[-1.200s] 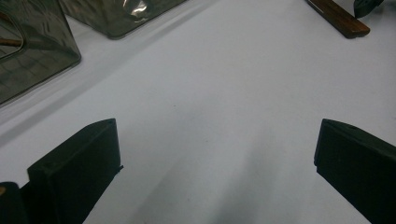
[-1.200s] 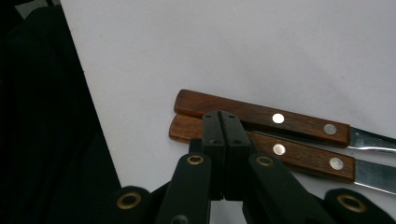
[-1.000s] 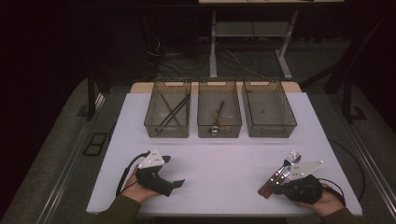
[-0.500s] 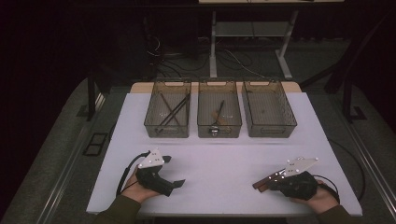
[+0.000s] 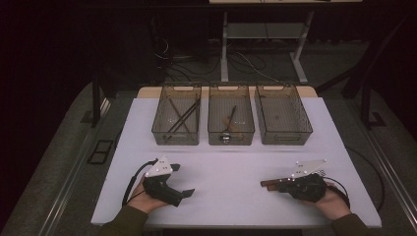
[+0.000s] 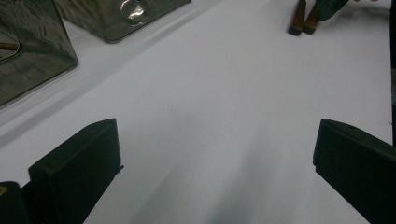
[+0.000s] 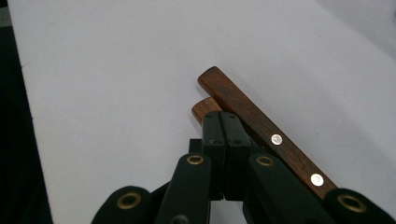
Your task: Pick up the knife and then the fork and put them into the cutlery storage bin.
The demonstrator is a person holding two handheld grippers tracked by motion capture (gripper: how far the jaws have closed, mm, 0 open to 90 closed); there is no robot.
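Note:
Two wooden-handled utensils (image 5: 268,183) with small metal rivets lie side by side on the white table (image 5: 231,167) at the front right. My right gripper (image 5: 281,185) rests on top of them and points left. In the right gripper view its jaws (image 7: 226,116) are pressed together, one handle (image 7: 247,116) runs along their right side and the other pokes out from under their tips. The utensils' far ends are hidden under the hand. My left gripper (image 5: 182,180) sits at the front left, and its jaws (image 6: 215,140) stand open with bare table between them. The handle ends (image 6: 302,18) show far off.
Three clear plastic bins stand in a row at the back: the left bin (image 5: 175,138) holds dark sticks, the middle bin (image 5: 231,138) holds a wooden-handled utensil, and the right bin (image 5: 285,138) looks empty. The table's front edge is just behind both hands.
My right gripper has slid a little to the right and turned flatter, so the wooden handles now point straight left. The left gripper has stayed in place.

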